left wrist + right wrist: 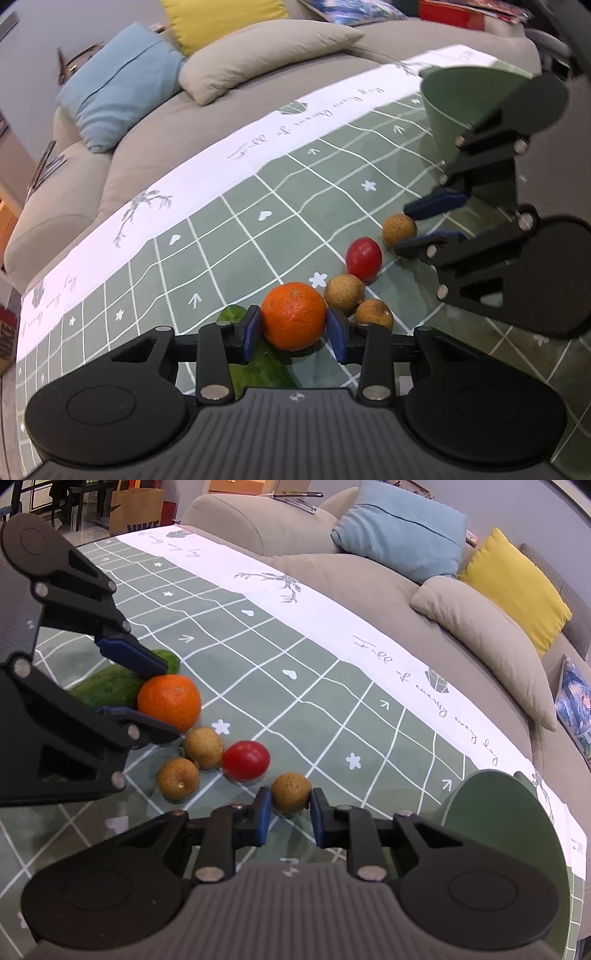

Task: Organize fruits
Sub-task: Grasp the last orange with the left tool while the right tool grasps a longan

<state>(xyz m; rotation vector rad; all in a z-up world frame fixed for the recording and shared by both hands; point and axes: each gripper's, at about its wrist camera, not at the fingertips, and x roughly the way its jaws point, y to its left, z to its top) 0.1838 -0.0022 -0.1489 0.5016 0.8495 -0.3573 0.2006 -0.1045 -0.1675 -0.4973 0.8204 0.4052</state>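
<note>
Left wrist view: orange [294, 316] was pinched by left gripper [294, 334], beside cucumber [236, 317] on tablecloth [236, 229]. Right wrist view: brown fruit [291, 793] was clamped between pads of right gripper [291, 814], near green bowl [491, 812]; tomato [246, 760] lay beside.

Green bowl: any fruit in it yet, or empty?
Cannot tell. The green bowl shows only its outer wall and rim in both views. The orange, tomato and longans remain on the tablecloth.
</note>
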